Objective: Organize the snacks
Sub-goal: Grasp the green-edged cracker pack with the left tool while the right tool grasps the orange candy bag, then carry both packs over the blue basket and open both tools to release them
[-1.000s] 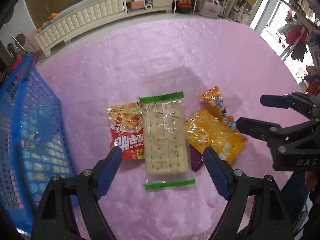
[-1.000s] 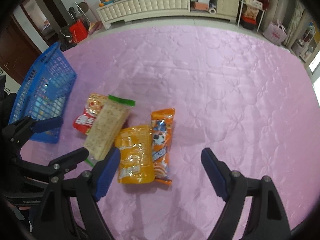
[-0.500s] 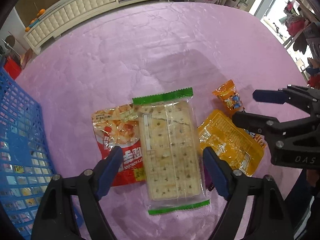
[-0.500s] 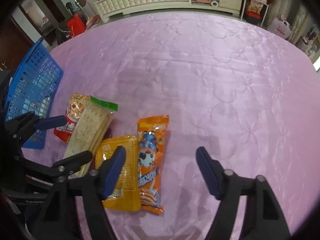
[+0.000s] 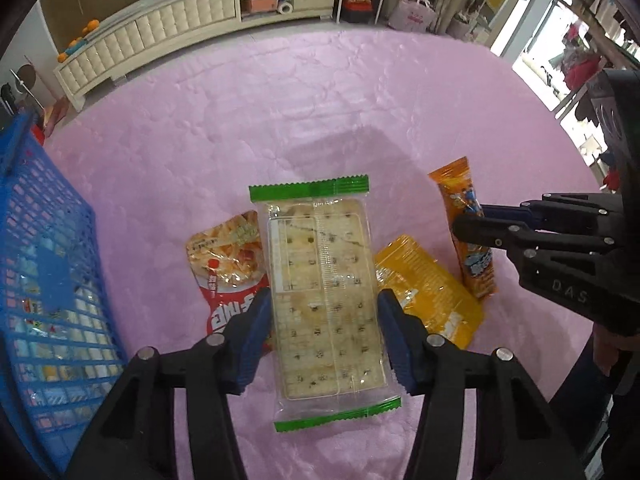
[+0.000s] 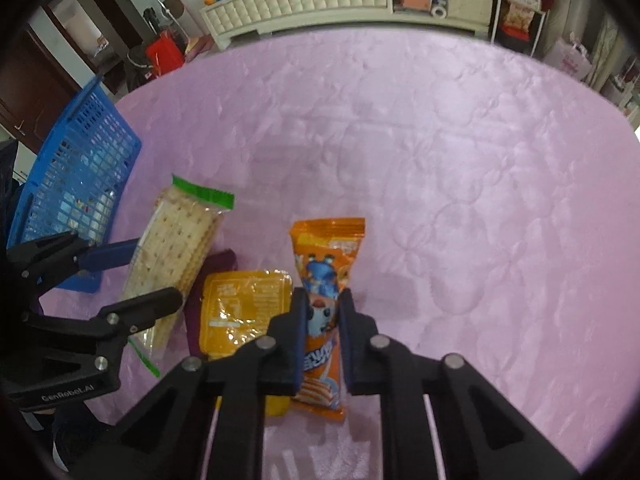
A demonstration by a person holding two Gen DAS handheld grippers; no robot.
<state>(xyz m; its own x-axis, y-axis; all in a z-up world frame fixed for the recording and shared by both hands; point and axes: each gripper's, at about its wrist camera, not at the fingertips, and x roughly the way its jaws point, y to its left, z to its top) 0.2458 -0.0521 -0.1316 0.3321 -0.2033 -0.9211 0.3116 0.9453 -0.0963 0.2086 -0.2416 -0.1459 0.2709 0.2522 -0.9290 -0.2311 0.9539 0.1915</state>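
My left gripper is shut on the clear cracker pack with green ends, its blue pads against both long sides; the pack also shows in the right wrist view. A red chip bag lies left of it and a yellow packet right of it. My right gripper is shut on the orange snack bar, which also shows in the left wrist view. The yellow packet lies left of the bar.
A blue basket with several packets inside stands at the left on the pink quilted cloth; it also shows in the right wrist view. A purple item is partly hidden under the packs. A white cabinet stands beyond the far edge.
Both grippers have moved down and forward and closed: the left onto the cracker pack, the right onto the orange snack bar. Both were open before.
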